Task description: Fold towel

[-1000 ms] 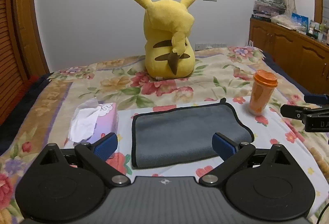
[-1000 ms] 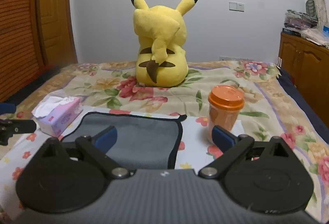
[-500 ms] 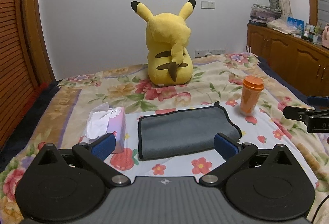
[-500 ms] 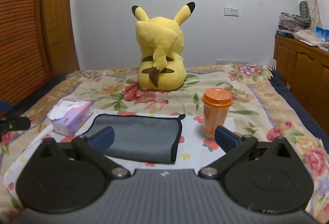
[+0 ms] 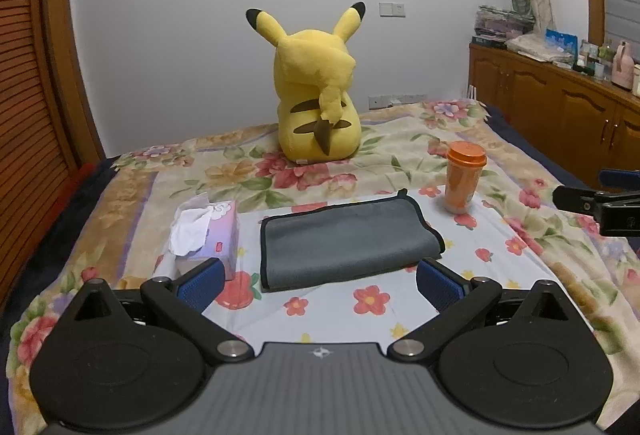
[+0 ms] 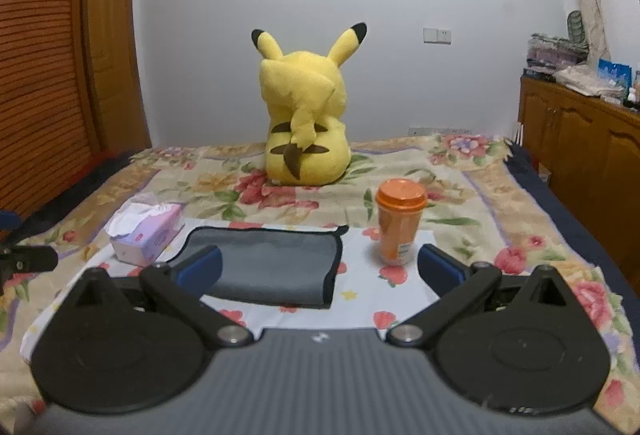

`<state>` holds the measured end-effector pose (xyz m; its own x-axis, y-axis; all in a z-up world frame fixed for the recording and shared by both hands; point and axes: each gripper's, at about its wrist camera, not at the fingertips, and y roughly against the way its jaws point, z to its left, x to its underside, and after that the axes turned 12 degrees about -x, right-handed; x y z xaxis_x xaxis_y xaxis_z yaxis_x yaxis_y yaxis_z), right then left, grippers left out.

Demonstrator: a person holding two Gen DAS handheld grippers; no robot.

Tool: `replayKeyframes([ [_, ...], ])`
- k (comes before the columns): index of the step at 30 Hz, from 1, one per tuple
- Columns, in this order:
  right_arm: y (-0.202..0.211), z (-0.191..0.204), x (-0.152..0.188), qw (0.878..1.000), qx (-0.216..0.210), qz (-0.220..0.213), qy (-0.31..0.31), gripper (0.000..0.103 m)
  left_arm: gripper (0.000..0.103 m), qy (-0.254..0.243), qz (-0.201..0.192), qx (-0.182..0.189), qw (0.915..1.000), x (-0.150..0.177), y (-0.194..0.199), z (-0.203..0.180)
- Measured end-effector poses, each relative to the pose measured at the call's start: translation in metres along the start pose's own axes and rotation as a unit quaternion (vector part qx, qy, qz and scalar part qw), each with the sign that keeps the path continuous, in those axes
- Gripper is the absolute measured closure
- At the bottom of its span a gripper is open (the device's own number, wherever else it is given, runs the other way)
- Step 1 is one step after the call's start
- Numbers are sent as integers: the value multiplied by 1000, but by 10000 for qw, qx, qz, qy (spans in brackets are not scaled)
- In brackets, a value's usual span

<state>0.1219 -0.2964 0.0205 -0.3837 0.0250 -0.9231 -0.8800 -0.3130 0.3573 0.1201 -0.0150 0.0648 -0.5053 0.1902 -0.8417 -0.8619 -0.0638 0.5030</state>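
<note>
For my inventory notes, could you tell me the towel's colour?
The towel is grey with black edging, clearest in the left wrist view.

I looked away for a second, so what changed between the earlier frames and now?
Both grippers, left gripper and right gripper, backed away from the folded grey towel, open and empty throughout. Towel, tissue box, orange cup and plush toy stayed put.

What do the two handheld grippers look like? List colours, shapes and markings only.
Both match: the left gripper and right gripper each have blue ribbed pads on black angled fingers with silver pivot screws, two round black discs, and a ridged grey body bearing a small white emblem. No cables or sleeves show.
</note>
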Motion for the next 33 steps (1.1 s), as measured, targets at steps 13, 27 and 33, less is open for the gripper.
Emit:
replayKeyframes([
  [13, 31, 20, 10, 9996, -27, -27, 263, 0, 0, 133, 97, -223, 9996, 20, 33, 5],
  [27, 38, 45, 62, 9990, -180, 403, 95, 0, 0, 50, 404, -127, 9991, 84, 44, -1],
  [33, 37, 48, 79, 9989, -117, 457, 63, 0, 0, 124, 553, -77, 9984, 106, 37, -4],
])
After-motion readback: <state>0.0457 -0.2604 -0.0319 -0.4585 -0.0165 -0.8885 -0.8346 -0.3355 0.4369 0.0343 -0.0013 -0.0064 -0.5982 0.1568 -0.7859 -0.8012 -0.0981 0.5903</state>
